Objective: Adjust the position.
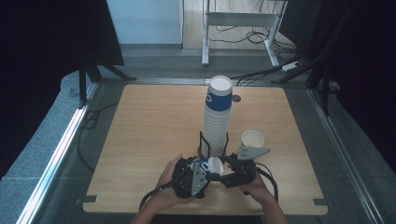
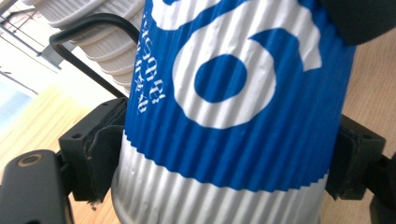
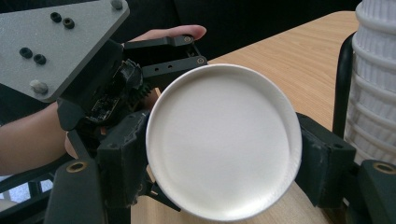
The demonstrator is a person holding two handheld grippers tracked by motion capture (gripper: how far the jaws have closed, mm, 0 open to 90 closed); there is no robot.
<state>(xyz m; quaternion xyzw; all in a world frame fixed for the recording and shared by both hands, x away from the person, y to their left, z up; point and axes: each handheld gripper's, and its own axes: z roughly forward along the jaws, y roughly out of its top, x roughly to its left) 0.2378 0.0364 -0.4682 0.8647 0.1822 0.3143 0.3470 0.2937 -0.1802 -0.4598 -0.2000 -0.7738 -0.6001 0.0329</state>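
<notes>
Both claws meet at about six o'clock on the tabletop (image 1: 140, 140), close to the near edge, with one paper cup (image 1: 208, 165) lying on its side between them. Left claw (image 1: 201, 173) has its jaws on either side of the cup's ribbed wall, one pad on the white band at each side, just below the blue sleeve with white print; its jaws are partly closed and grip the cup. Right claw (image 3: 224, 154) faces the cup's white round end, which sits between its two black pads, both touching the rim, so this claw too is closed on the cup. Whether that end is the bottom or the mouth I cannot tell, nor whether anything lies inside.

Just behind the claws, toward twelve o'clock, a tall stack of cups (image 1: 217, 116) stands upright in a black wire holder (image 1: 202, 142), the top cup wearing the same blue sleeve and showing an empty white mouth. At about two o'clock from the claws a single white cup (image 1: 252, 139) stands upright on the tabletop, apart from the stack, open at the top and holding nothing that can be seen.
</notes>
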